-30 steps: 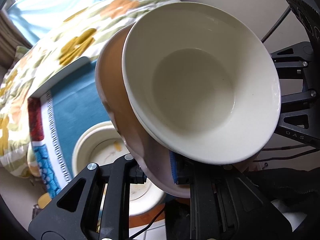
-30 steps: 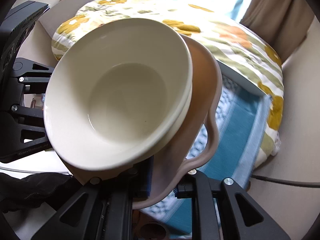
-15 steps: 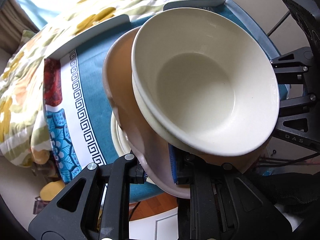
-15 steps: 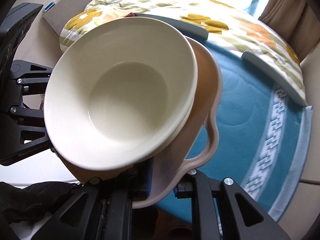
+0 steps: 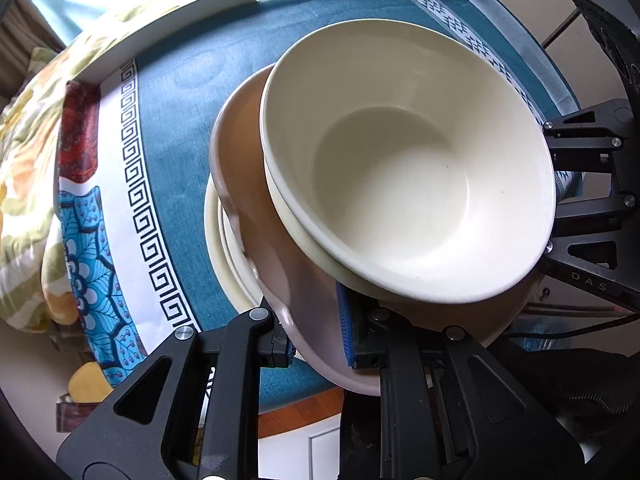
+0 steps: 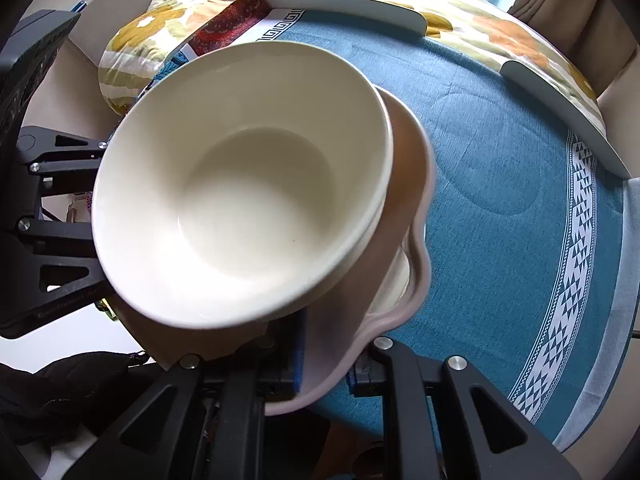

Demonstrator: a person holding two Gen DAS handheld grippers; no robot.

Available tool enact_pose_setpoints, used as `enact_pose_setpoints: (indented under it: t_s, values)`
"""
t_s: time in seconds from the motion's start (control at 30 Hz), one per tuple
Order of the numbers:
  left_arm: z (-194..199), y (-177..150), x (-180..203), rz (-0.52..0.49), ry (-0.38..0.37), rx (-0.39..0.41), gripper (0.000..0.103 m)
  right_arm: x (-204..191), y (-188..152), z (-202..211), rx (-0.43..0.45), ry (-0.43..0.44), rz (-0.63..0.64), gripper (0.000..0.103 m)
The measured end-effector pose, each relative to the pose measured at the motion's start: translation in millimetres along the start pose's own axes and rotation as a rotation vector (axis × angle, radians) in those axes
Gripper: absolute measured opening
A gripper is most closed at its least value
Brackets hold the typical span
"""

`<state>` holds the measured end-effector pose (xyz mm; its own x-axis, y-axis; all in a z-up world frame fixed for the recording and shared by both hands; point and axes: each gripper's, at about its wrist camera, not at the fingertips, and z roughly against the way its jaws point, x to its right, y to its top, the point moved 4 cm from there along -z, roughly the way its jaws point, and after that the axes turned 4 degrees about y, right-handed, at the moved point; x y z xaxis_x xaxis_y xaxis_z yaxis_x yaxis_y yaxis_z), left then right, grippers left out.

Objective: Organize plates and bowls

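Left claw and right claw both clamped on pink scalloped plate rim, opposite sides. Cream bowls (two nested) ride on plate, above cream plate on teal-clothed surface.

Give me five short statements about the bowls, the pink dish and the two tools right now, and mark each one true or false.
1. The cream bowl sits in the pink scalloped dish. True.
2. The left tool is open and holds nothing. False: it is shut on the pink scalloped dish's rim.
3. The right tool grips the same dish. True.
4. The cream bowl is full of soup. False: it is empty.
5. The cloth on the table is plain red. False: it is teal with a white patterned border.
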<state>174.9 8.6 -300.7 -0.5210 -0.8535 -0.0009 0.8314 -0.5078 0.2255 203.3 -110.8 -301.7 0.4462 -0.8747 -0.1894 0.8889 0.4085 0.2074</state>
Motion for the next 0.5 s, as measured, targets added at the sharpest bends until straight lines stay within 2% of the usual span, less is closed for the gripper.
enact_pose_setpoints:
  t_s: [0.5]
  values:
    - [-3.1,0.3,-0.1,-0.002,0.005,0.008,0.015,-0.4,-1.8,-3.1,0.014,-0.014,-0.027,0.015]
